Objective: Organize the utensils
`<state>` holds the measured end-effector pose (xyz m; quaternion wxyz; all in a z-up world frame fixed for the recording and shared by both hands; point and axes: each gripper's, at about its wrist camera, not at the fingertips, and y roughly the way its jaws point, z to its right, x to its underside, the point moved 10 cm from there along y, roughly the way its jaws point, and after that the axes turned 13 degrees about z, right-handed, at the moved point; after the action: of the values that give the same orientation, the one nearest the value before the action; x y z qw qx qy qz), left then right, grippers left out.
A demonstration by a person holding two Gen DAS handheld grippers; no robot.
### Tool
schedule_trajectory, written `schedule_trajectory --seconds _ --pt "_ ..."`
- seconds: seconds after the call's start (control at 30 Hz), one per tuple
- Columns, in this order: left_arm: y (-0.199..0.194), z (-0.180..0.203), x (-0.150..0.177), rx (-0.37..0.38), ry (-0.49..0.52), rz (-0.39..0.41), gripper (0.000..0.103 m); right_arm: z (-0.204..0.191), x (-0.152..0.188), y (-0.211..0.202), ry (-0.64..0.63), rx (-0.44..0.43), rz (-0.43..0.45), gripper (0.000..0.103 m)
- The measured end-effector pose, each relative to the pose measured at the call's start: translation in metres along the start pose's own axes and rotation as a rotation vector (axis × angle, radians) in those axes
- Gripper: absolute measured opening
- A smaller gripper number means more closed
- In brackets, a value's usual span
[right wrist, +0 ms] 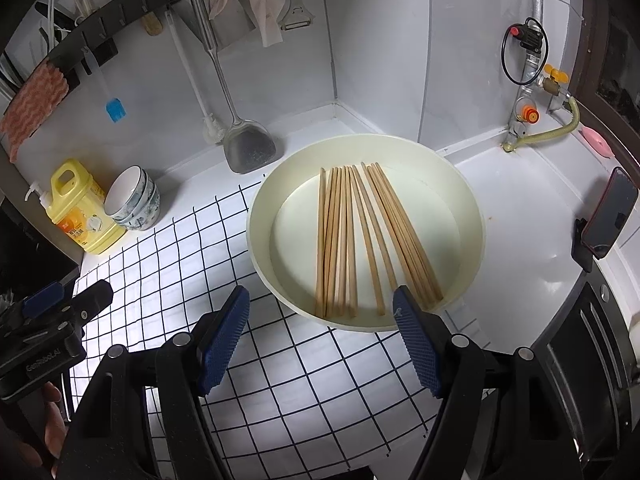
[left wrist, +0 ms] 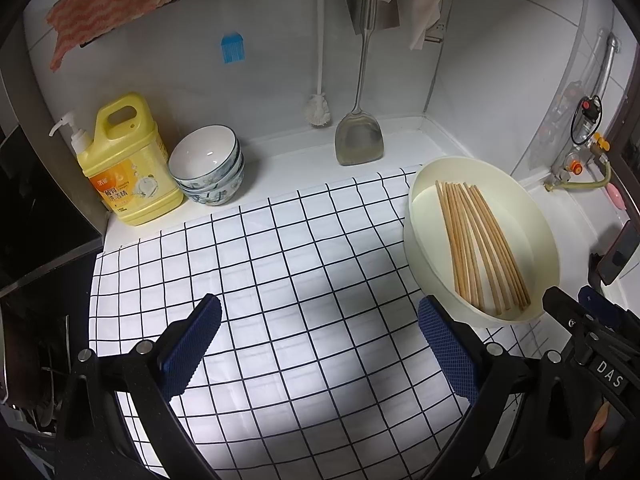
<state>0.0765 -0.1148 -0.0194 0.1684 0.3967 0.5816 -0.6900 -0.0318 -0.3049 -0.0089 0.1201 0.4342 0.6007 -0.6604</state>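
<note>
Soap jug (left wrist: 124, 160) and bowls (left wrist: 210, 166) are sitting at the counter's (right wrist: 520, 216) back left. Left gripper (left wrist: 320, 350) is hovering released over the checkered cloth (left wrist: 280, 260); chopsticks (right wrist: 360, 240) are lying in the basin (right wrist: 260, 240) on the cloth's right edge, right gripper (right wrist: 320, 338) gaping wide, holding nothing, at its near rim.

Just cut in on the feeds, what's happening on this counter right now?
A person holds a claw in each hand above the checked cloth. Both the left claw and the right claw are open and empty. The wooden chopsticks all lie loose in the cream basin, untouched, with the right claw poised at the basin's near rim. No sorting has begun.
</note>
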Motion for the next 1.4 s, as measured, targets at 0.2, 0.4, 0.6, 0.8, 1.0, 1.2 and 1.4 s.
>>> schedule_trajectory --seconds 0.2,0.4,0.6,0.8,1.0,1.2,1.4 --pt "-0.002 -0.002 0.001 -0.007 -0.008 0.001 0.097 -0.002 0.0 -0.002 -0.004 0.002 0.005 0.071" --pt "-0.002 -0.004 0.001 -0.012 -0.008 -0.001 0.097 -0.003 0.002 -0.003 0.0 -0.003 0.002 0.071" --pt "-0.003 -0.003 0.001 -0.013 -0.012 -0.001 0.097 -0.003 0.002 -0.003 0.001 -0.002 0.003 0.071" --pt "-0.004 -0.001 0.003 -0.013 -0.009 -0.001 0.097 -0.004 0.003 -0.003 0.002 -0.004 0.003 0.071" --pt "-0.002 -0.001 0.005 -0.013 -0.021 -0.012 0.097 -0.005 0.006 -0.003 0.004 -0.005 0.002 0.071" --pt "-0.006 0.0 0.003 -0.014 -0.014 0.013 0.097 -0.006 0.008 -0.002 0.002 -0.008 0.001 0.071" --pt "-0.003 -0.004 0.006 -0.036 -0.02 -0.006 0.097 -0.008 0.009 -0.001 0.002 -0.021 -0.004 0.071"
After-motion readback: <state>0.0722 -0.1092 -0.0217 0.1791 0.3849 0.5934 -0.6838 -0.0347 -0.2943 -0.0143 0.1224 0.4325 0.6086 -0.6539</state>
